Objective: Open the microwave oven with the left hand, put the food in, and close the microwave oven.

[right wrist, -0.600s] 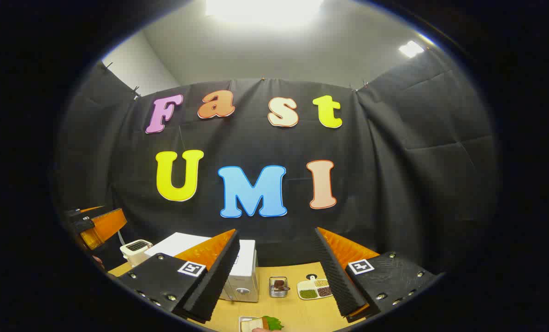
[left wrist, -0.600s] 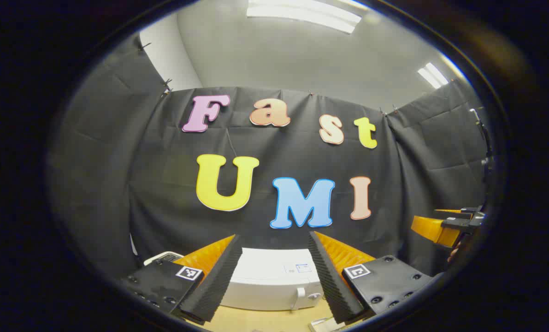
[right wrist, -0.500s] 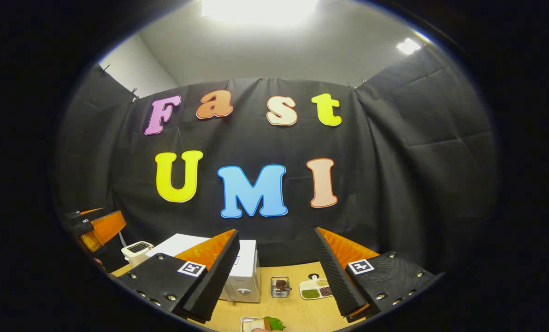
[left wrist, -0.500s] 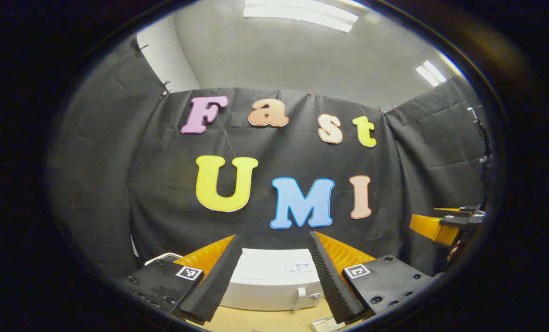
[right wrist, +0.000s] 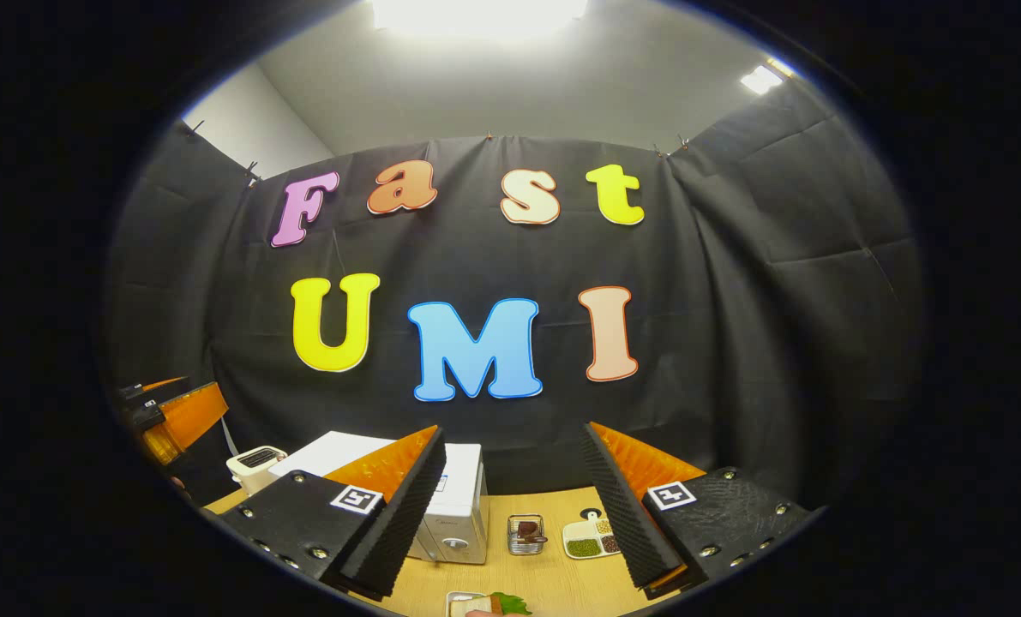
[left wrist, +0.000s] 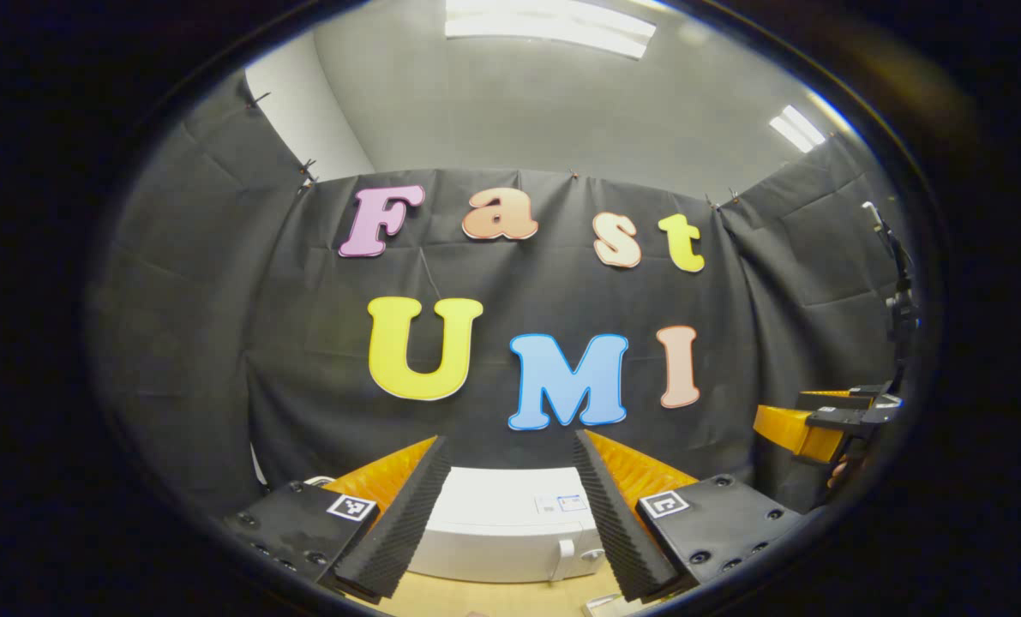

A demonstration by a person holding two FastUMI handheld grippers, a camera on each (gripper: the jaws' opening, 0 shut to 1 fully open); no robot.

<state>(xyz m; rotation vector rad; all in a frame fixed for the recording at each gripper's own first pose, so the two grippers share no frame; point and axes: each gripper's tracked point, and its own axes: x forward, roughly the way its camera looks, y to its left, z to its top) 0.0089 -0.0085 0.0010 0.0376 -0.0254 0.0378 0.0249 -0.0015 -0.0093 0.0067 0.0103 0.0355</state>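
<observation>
A white microwave point(left wrist: 510, 523) stands shut on the wooden table, straight ahead of my left gripper point(left wrist: 508, 441). Its door handle point(left wrist: 567, 557) is at the front right. The left gripper is open, holds nothing, and hovers above and short of the microwave. My right gripper point(right wrist: 512, 430) is open too and holds nothing. In the right gripper view the microwave point(right wrist: 459, 506) is left of centre. The food, bread with a green leaf on a small plate point(right wrist: 484, 605), lies at the bottom edge, partly cut off.
A white toaster point(right wrist: 255, 465) stands left of the microwave. A small metal cup point(right wrist: 525, 533) and a divided dish of beans point(right wrist: 590, 538) sit on the table point(right wrist: 553, 578) to its right. The other gripper shows at far right point(left wrist: 806, 428) and far left point(right wrist: 176, 416).
Both views have drifted slightly, so the microwave sits a little lower in the left gripper view. Both grippers stay open and hold nothing.
</observation>
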